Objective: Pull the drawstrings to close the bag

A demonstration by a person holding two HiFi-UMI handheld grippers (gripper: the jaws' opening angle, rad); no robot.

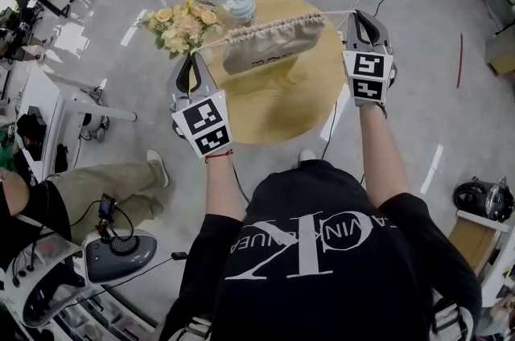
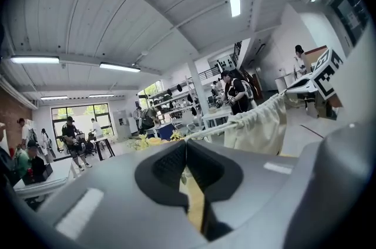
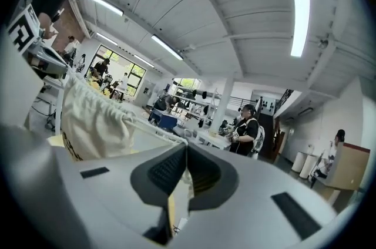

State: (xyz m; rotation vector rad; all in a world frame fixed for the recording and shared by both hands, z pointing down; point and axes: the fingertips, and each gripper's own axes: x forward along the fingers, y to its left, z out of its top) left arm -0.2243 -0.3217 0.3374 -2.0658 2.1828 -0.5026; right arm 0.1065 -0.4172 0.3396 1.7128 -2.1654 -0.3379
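Note:
A beige drawstring bag hangs in the air over the round wooden table, its mouth gathered tight and stretched between the two grippers. My left gripper is shut on the left drawstring. My right gripper is shut on the right drawstring. In the left gripper view the cord runs from the closed jaws to the bag at the right. The right gripper view shows the bag at the left, with its cord leading into the closed jaws.
A bunch of yellow flowers and a lidded cup with a straw stand at the table's far edge, just behind the bag. A seated person's leg and a chair are at the lower left. Cables lie on the floor.

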